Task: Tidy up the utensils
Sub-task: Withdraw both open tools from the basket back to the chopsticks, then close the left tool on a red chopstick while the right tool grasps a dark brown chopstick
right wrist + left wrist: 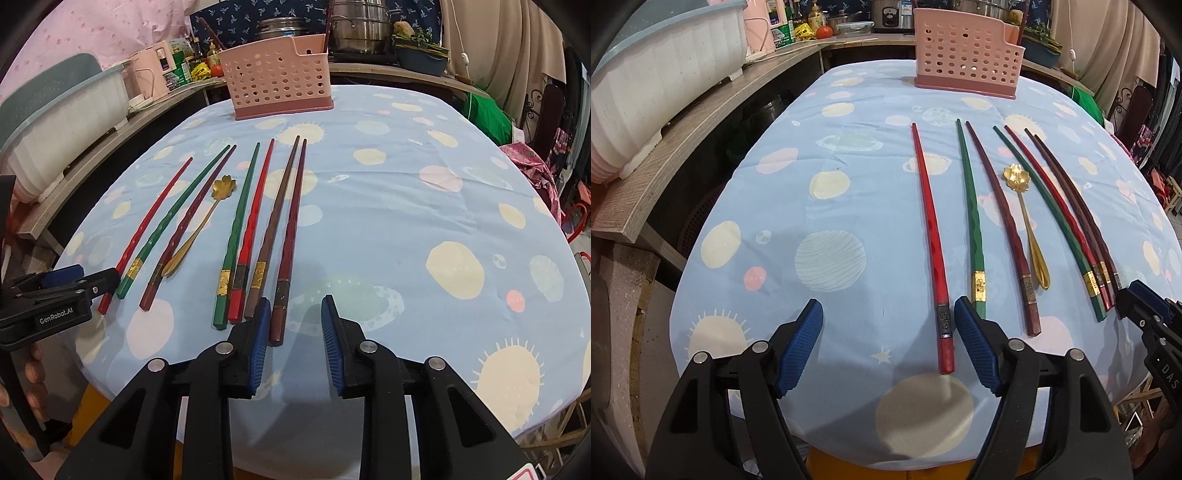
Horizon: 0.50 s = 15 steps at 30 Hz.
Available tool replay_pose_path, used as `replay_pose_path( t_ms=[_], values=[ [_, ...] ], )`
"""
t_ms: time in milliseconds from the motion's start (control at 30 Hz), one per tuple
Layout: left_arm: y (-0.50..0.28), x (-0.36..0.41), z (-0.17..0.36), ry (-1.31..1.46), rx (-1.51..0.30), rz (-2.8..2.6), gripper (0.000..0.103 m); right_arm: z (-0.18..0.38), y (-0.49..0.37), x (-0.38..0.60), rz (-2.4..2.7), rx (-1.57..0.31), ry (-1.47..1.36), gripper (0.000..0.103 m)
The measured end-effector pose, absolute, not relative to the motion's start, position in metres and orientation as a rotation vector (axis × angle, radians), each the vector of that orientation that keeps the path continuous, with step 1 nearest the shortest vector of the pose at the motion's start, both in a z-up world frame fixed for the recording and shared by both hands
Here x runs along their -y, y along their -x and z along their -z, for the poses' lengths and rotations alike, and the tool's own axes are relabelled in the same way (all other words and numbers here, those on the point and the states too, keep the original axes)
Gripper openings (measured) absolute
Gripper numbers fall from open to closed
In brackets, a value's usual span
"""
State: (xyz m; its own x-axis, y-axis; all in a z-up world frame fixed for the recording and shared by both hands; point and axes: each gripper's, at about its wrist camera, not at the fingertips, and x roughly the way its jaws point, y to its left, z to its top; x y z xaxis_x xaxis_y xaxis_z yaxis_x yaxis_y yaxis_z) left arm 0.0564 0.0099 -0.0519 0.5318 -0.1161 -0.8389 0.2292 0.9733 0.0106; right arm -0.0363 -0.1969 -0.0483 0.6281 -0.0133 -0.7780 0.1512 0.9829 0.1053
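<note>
Several red, green and dark chopsticks lie side by side on the blue planet-print tablecloth (pixel 827 192), with a gold flower spoon (pixel 1027 221) among them. My left gripper (pixel 888 332) is open low over the near table edge. The butt of the leftmost red chopstick (pixel 932 236) lies between its jaws, close to the right pad (pixel 975 343). My right gripper (pixel 295 332) is open with a narrower gap. The end of the rightmost dark red chopstick (pixel 288 240) sits between its jaws beside the left pad (pixel 258 343), and the right pad stands clear of it. A pink perforated holder (pixel 280 77) stands at the far edge.
A white plastic bin (pixel 646 92) rests on a wooden shelf (pixel 701 129) along the table's left side. Steel pots (pixel 358 26), bottles and a pink kettle (pixel 147 74) crowd the back counter. The right gripper's body (pixel 1145 321) shows at the right edge, and a hand (pixel 33 384) holds the left gripper.
</note>
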Motion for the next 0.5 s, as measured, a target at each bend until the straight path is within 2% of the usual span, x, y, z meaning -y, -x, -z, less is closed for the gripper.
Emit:
replay_pose_path(
  t_ms=[300, 500],
  values=[
    [-0.0564, -0.0098, 0.0542, -0.116, -0.997, 0.208, 0.069, 0.049, 0.034, 0.1963, 0.094, -0.881, -0.159, 0.026],
    [-0.0552, -0.0078, 0.0529, -0.12, -0.993, 0.232, 0.058, 0.0492, 0.0334, 0.1974, 0.095, -0.879, -0.161, 0.022]
  ],
)
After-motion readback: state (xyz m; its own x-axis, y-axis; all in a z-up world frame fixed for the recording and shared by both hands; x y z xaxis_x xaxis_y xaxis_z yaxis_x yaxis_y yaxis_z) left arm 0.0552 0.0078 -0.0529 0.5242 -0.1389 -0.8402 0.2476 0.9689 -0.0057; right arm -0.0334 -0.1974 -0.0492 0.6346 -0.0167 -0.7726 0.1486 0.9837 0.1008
